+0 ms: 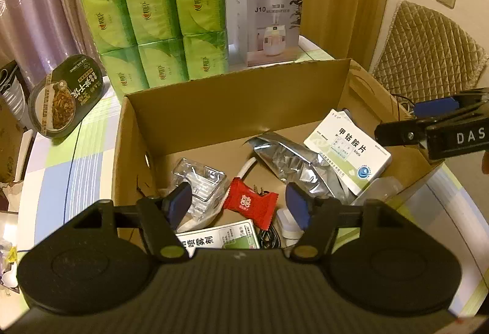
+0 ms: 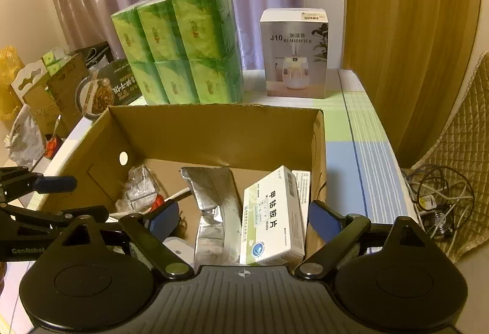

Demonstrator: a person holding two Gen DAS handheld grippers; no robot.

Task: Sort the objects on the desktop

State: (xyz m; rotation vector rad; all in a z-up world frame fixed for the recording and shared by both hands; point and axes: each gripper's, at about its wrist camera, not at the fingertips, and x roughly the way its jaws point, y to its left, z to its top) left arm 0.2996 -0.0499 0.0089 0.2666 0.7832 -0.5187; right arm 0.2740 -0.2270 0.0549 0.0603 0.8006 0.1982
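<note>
An open cardboard box (image 1: 214, 108) (image 2: 214, 132) on the table holds the sorted items. Inside lie a white medicine box (image 1: 351, 147) (image 2: 272, 218), a silver foil pouch (image 1: 293, 159) (image 2: 211, 202), a red candy packet (image 1: 249, 204), a clear plastic container (image 1: 201, 181) and a spray carton (image 1: 214, 237). My left gripper (image 1: 238, 205) hangs open over the box's near side, the red packet below and between its fingers, untouched. My right gripper (image 2: 244, 222) is open above the medicine box, its pads apart from it; it also shows at the right edge (image 1: 428, 126).
Behind the box stand a green tissue multipack (image 1: 159, 28) (image 2: 183, 49) and a humidifier carton (image 1: 269, 25) (image 2: 295, 53). A noodle bowl (image 1: 64, 95) leans at the left. A padded chair (image 1: 428, 49) and tangled cables (image 2: 437, 199) sit to the right. The tablecloth (image 2: 360, 156) is checked.
</note>
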